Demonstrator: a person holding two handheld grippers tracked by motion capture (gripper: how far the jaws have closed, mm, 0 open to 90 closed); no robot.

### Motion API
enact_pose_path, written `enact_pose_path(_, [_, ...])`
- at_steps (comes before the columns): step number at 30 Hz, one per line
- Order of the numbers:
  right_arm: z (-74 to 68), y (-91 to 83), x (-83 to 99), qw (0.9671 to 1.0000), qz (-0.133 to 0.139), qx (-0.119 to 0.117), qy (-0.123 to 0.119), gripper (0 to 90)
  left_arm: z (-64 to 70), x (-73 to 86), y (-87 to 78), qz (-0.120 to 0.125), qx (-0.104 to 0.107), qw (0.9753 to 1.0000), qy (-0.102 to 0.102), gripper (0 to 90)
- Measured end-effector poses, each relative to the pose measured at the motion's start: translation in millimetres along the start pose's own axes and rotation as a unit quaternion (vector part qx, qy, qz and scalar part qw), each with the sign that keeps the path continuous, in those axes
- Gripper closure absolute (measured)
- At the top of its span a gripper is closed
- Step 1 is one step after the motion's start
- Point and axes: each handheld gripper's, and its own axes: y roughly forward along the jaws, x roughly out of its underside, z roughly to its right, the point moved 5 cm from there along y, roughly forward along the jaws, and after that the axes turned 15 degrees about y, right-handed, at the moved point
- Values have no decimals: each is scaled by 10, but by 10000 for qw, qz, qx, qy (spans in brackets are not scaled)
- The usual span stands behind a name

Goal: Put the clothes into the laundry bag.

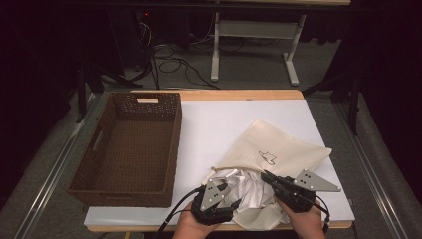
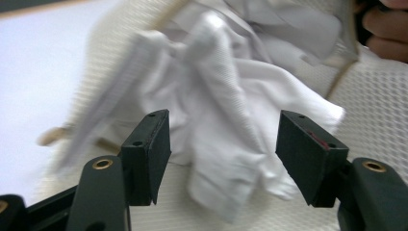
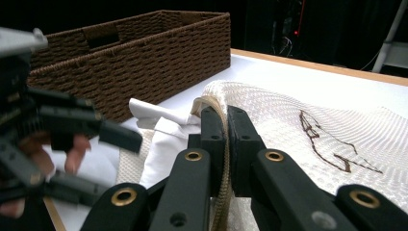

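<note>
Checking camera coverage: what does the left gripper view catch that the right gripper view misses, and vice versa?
Left gripper view: the left gripper open, its fingers either side of the bunched white cloth.
Right gripper view: the right gripper shut on the bag's rim, the brown basket, the bag's stitched emblem.
Both: the cream bag, white cloth, white tabletop.

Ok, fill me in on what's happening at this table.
A person works a gripper in each hand on a cream drawstring bag lying on the white table. The right gripper is shut on the bag's rim at its mouth, holding it. The left gripper is open, its jaws either side of a white garment that sticks out of the bag's mouth. Whether the garment is going in or coming out can't be told. A brown wicker basket sits to the left.
</note>
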Motion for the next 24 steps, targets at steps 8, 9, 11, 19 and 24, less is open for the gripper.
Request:
enact_pose_path(8, [37, -26, 8, 10000, -3, 26, -31, 883, -185, 24, -122, 140, -281, 9992, -242, 448])
enact_pose_path(9, [43, -34, 7, 10000, -13, 39, -44, 883, -187, 20, -139, 165, -316, 9991, -239, 469])
enact_pose_path(11, [48, -46, 0, 10000, 7, 30, -30, 883, -184, 5, -177, 207, -396, 9988, -190, 494])
enact_pose_path(19, [43, -39, 1, 10000, -17, 55, -62, 883, -266, 22, -203, 176, -782, 9964, -268, 440])
enact_pose_path(24, [43, -34, 3, 10000, -23, 44, -47, 883, -289, 56, -58, 25, -692, 9974, -222, 477])
